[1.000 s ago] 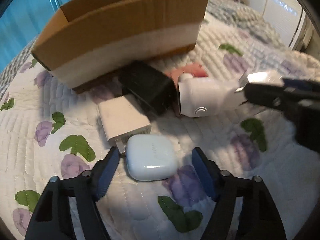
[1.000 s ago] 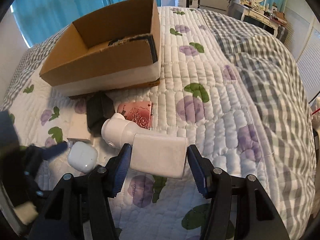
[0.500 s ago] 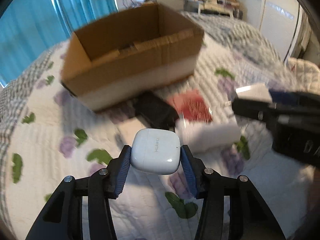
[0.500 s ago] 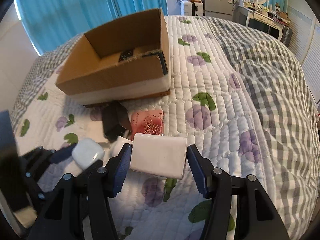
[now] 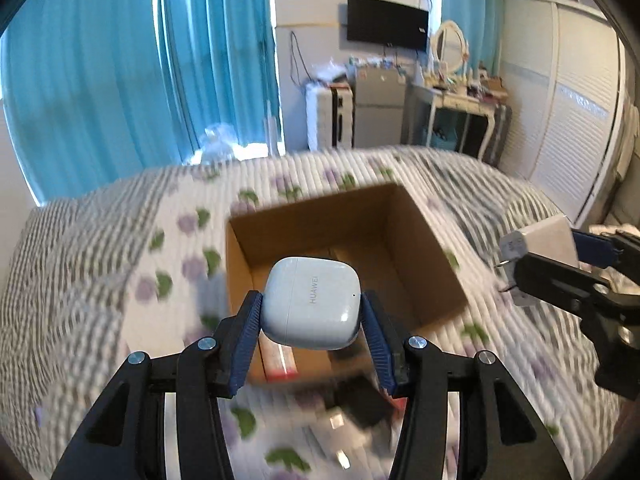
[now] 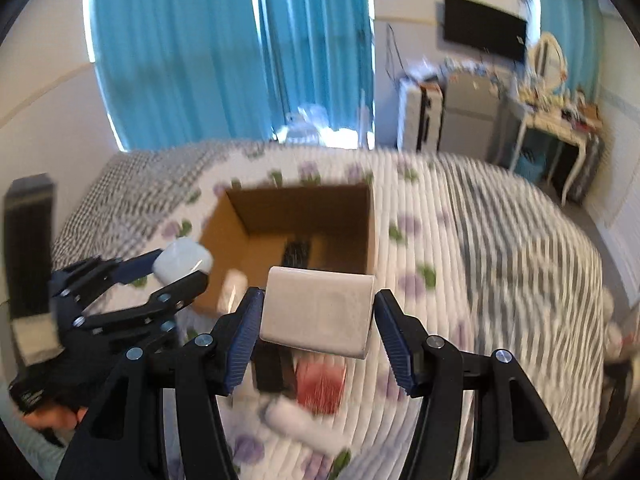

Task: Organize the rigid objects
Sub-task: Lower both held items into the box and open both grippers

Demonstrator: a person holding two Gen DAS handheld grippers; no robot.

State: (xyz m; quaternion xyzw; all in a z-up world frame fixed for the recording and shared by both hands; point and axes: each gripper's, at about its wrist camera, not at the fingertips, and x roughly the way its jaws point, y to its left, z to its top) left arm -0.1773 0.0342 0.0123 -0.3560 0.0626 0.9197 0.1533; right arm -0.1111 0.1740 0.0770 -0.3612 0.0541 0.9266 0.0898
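Observation:
My left gripper (image 5: pixel 312 328) is shut on a white Huawei earbud case (image 5: pixel 312 304) and holds it in the air above the near side of the open cardboard box (image 5: pixel 404 220). My right gripper (image 6: pixel 318 326) is shut on a white rectangular charger block (image 6: pixel 318 312) and holds it in the air in front of the box (image 6: pixel 370 232). The earbud case also shows in the right wrist view (image 6: pixel 183 260), and the charger block in the left wrist view (image 5: pixel 540 244). A dark item (image 6: pixel 296 254) lies inside the box.
The box sits on a quilted bed (image 6: pixel 500 248). On the bed below the grippers lie a black block (image 6: pixel 272 368), a red patterned card (image 6: pixel 322 384) and a white device (image 6: pixel 292 420). Blue curtains (image 5: pixel 100 80) and a dresser (image 5: pixel 460 112) stand beyond the bed.
Both grippers have risen well above the bed with their objects. The left gripper closed on the earbud case and lifted it; both now look down into the box from higher up.

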